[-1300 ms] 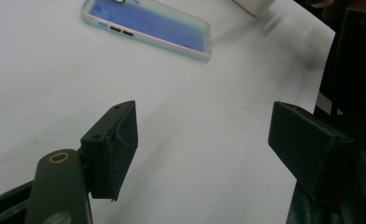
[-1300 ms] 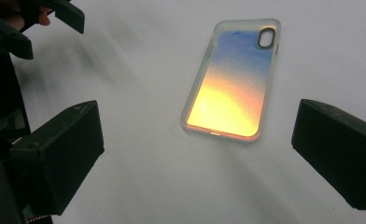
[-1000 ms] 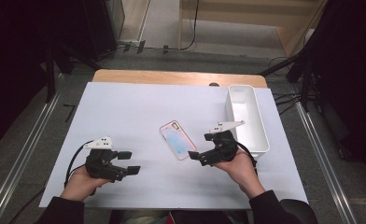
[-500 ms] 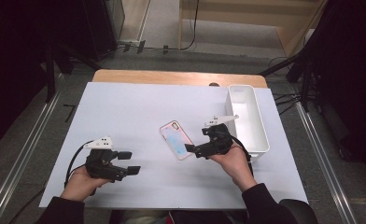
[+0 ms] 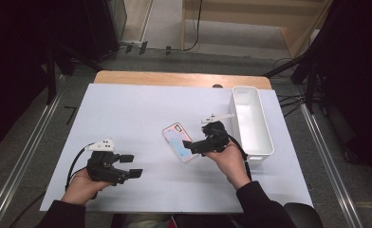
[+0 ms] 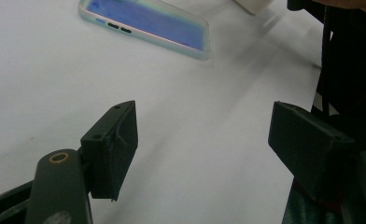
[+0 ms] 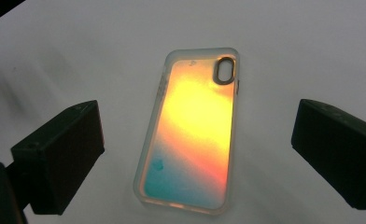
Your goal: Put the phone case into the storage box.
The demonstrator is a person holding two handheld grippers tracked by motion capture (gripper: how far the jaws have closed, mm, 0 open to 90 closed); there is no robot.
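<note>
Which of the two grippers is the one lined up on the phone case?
The right gripper, beside the white bin: its open jaws flank the phone case. The left gripper sits open, well away from it.

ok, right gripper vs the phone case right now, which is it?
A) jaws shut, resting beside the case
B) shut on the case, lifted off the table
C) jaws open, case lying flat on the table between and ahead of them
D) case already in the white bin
C: the right gripper has its jaws spread wide, and the iridescent phone case lies flat on the white table, ungripped, outside the white bin.
</note>
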